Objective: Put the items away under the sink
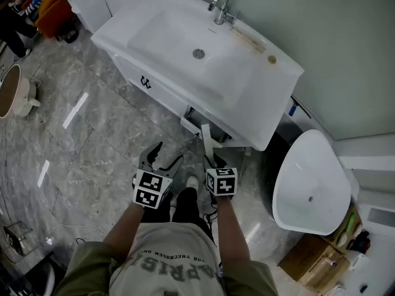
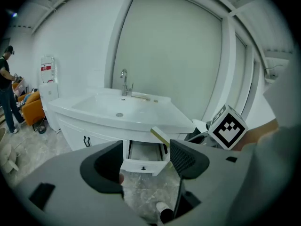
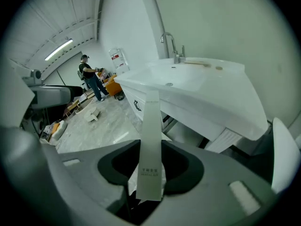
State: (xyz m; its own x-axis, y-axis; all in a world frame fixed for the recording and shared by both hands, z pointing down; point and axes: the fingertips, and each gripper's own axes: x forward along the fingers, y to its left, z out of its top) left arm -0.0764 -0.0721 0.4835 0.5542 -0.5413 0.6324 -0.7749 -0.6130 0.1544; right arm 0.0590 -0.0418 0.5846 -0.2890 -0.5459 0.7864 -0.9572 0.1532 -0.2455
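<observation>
Marble floor (image 1: 92, 134) runs up to a white sink (image 1: 203, 48) unit. Under its front edge, toward the right corner, a drawer (image 1: 199, 121) stands pulled out.

The right gripper (image 3: 150, 173) has its jaws partway closed on a long, flat box (image 3: 151, 140). It pinches the box near the lower end, so most of the length sticks out ahead toward the sink's front edge. The left gripper (image 1: 162, 156) is empty, with its jaws wide apart over the floor before the drawer.

The box looks like thin card: probably light and stiff lengthwise, but easy to dent, with smooth faces that may slide in the pads. Held at one end, its free tip will likely swing with any wrist turn. Still, that hold suits feeding it in lengthwise.

Room is tight above, because the sink's rim overhangs the drawer, so the box likely needs to go in low and flat. A toilet (image 1: 308, 184) crowds the right side, while the left is open floor.
</observation>
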